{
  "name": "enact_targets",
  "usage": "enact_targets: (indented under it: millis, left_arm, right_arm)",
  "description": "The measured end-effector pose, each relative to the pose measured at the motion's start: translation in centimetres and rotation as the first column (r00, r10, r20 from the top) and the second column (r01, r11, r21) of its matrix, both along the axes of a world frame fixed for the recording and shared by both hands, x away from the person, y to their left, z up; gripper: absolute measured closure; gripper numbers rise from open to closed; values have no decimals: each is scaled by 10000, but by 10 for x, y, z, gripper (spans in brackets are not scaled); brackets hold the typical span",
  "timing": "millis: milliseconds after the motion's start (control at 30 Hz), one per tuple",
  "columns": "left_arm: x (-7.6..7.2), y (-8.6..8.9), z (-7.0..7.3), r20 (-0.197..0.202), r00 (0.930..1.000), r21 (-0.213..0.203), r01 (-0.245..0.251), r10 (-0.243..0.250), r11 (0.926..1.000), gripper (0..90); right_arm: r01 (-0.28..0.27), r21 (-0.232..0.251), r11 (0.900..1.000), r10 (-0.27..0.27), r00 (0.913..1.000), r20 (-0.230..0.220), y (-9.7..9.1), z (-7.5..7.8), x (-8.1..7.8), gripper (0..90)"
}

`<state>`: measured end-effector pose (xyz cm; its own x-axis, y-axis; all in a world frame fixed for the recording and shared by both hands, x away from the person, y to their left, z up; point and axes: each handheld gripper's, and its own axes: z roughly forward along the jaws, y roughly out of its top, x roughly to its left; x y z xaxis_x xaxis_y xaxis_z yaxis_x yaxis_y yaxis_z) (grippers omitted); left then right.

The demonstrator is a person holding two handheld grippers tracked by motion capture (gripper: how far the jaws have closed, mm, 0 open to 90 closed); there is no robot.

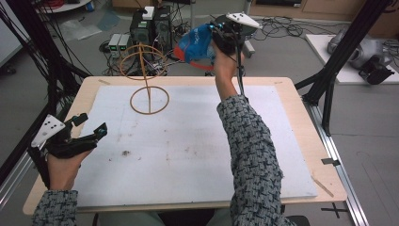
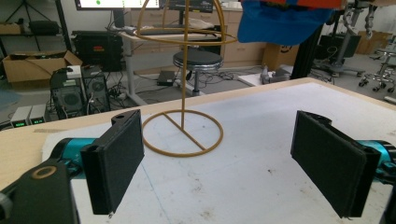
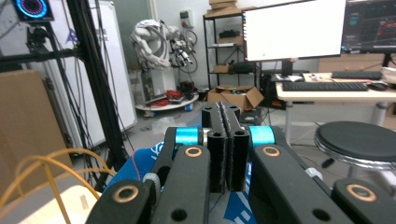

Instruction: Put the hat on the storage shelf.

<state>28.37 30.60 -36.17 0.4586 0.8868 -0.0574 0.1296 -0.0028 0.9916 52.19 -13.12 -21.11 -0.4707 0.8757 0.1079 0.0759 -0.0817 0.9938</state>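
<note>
- My right claw (image 1: 214,35) is raised high over the far edge of the pale wooden surface (image 1: 301,122), clenched on a blue fabric cap with an orange-red brim (image 1: 195,44); in the right claw view its two black jaws press flat together, with blue fabric (image 3: 140,163) hanging just below them.
- The cap hangs in the air, just right of the top ring of the yellow-brown wire stand (image 1: 148,77).
- That stand rests upright on the white mat (image 1: 188,150), its round base near the mat's far-left part.
- My left claw (image 1: 89,127) sits low at the surface's left edge, released: its jaws stand wide apart, framing the stand's base (image 2: 182,133) in the left claw view, not touching it.
</note>
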Motion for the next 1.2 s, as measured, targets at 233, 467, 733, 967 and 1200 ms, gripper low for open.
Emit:
enact_targets:
  millis: [233, 467, 733, 967, 1200]
  left_arm:
    - [-2, 2, 4, 89, 10000, -27, -11, 12, 10000, 174]
    - [-4, 3, 6, 186, 9998, -27, -33, 33, 10000, 175]
    - [-5, 3, 8, 227, 9997, -66, 21, -20, 10000, 175]
    - [-5, 3, 8, 215, 9998, -31, 39, -38, 10000, 175]
    - [-5, 3, 8, 217, 9998, -33, 50, -49, 10000, 175]
  right_arm:
    - [-195, 53, 9998, 193, 9992, 336, 26, 20, 3, 899]
    - [-437, 19, 9990, 435, 9974, 567, 52, 34, 5, 899]
    - [-661, -1, 9978, 660, 9956, 661, 79, 43, 6, 899]
    - [-1038, -240, 9943, 1052, 9923, 655, 102, 41, 3, 899]
    - [-1452, -559, 9878, 1491, 9861, 727, 120, 36, -3, 899]
